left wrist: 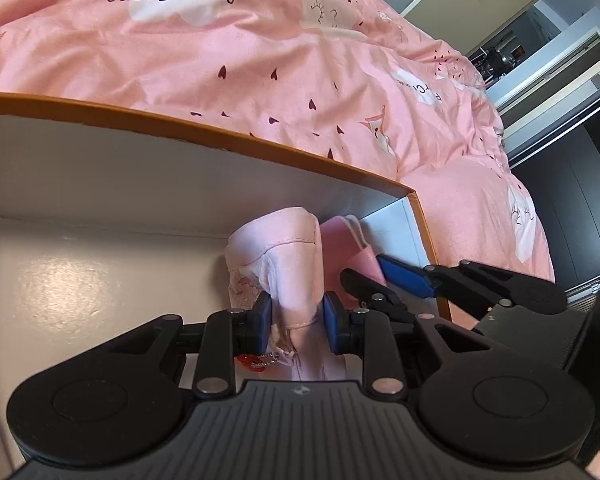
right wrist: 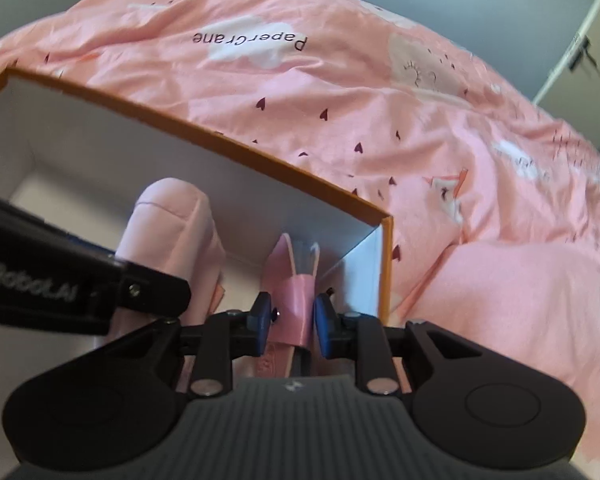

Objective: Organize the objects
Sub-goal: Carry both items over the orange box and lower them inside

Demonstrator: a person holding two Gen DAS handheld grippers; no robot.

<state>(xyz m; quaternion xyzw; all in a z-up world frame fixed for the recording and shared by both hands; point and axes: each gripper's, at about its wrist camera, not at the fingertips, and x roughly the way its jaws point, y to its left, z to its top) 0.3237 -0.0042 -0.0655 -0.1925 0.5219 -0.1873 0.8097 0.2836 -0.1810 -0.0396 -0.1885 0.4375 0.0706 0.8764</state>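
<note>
An open box (left wrist: 260,148) with an orange rim and white inside lies on the bed; it also shows in the right wrist view (right wrist: 228,146). My left gripper (left wrist: 296,320) is shut on a pale pink pouch (left wrist: 288,252) standing inside the box, with a red charm on a chain below it. My right gripper (right wrist: 290,320) is shut on a darker pink slipper-like item (right wrist: 296,300) near the box's right corner. In the left wrist view the right gripper (left wrist: 380,276) reaches in beside that pink item (left wrist: 348,248). The pale pouch (right wrist: 172,232) stands left of it.
A pink duvet (left wrist: 300,64) printed with hearts, clouds and "PaperCrane" surrounds the box, also in the right wrist view (right wrist: 420,120). A doorway (left wrist: 560,40) and dark furniture (left wrist: 572,208) lie to the right. The left part of the box floor (left wrist: 80,280) is bare.
</note>
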